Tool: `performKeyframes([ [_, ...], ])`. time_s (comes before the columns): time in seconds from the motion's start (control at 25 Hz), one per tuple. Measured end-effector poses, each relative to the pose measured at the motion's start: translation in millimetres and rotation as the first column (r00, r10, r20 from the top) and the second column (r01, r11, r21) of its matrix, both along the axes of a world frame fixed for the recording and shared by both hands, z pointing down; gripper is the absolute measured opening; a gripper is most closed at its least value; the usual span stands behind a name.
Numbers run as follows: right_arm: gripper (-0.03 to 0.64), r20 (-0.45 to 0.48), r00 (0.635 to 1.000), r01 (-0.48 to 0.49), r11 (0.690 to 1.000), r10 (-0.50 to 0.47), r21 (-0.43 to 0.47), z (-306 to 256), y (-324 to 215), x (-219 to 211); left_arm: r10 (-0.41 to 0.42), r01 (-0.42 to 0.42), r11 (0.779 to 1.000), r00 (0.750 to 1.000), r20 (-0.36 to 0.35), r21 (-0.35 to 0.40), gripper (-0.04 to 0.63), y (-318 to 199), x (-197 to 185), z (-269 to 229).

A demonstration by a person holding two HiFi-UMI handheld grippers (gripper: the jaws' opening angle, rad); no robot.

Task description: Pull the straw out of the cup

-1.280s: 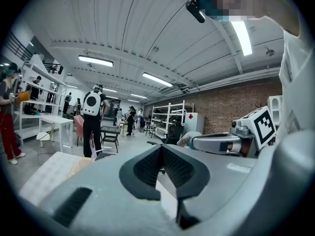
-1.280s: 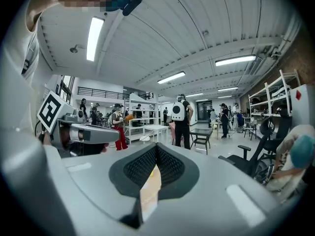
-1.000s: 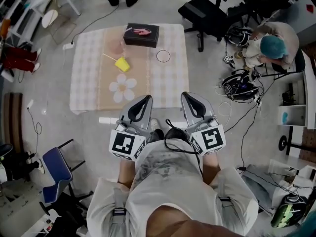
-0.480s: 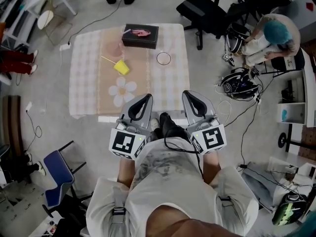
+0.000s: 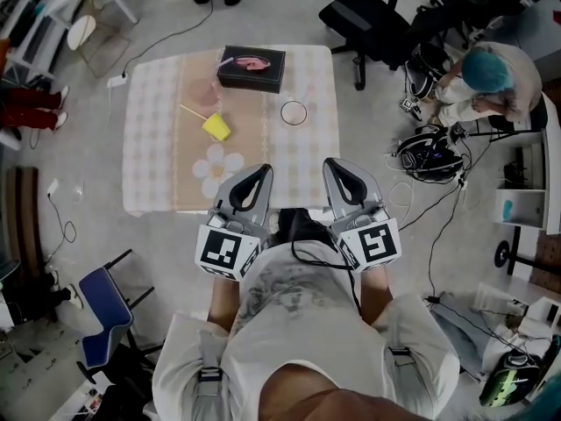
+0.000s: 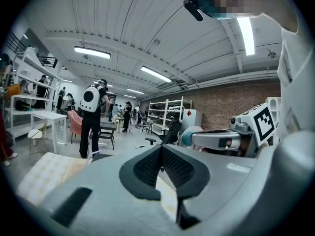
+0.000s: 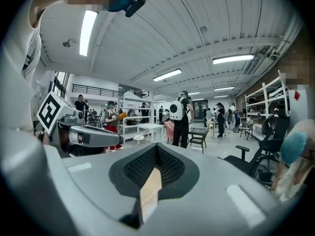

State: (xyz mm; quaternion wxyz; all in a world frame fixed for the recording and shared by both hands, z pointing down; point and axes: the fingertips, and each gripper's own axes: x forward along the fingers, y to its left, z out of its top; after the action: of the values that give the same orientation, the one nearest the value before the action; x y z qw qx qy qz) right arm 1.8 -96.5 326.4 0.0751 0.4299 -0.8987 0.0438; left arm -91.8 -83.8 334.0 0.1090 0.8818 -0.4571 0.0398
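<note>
A small yellow cup (image 5: 216, 127) sits on the low table's checked cloth (image 5: 149, 147), with a thin pale straw (image 5: 193, 111) sticking out of it toward the upper left. Both grippers are held side by side close to the person's body, over the table's near edge and well short of the cup. My left gripper (image 5: 260, 172) has its jaws shut with nothing between them, as the left gripper view (image 6: 160, 146) also shows. My right gripper (image 5: 334, 165) is shut and empty too, seen again in the right gripper view (image 7: 156, 145). Neither gripper view shows the cup.
On the table are a black box (image 5: 252, 67) at the far edge, a thin ring (image 5: 293, 112) to the right, and a flower-shaped mat (image 5: 216, 167) near the front. An office chair (image 5: 368, 16) and a seated person (image 5: 491, 73) are at right, a blue chair (image 5: 101, 301) at left.
Both grippers have moved forward together toward the table, so their tips now reach over its near edge. The jaws stay shut; the cup and straw have not moved.
</note>
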Motion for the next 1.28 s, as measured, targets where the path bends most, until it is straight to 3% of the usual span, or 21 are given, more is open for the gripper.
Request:
performKeyframes([
  [1.28, 0.021, 0.001, 1.000, -0.018, 0.991, 0.018, -0.132, 64.3, -99.3, -3.5, 0.037, -0.036, 0.995, 0.999, 0.000, -0.098, -0.003, -103.3, 5.3, 60.0],
])
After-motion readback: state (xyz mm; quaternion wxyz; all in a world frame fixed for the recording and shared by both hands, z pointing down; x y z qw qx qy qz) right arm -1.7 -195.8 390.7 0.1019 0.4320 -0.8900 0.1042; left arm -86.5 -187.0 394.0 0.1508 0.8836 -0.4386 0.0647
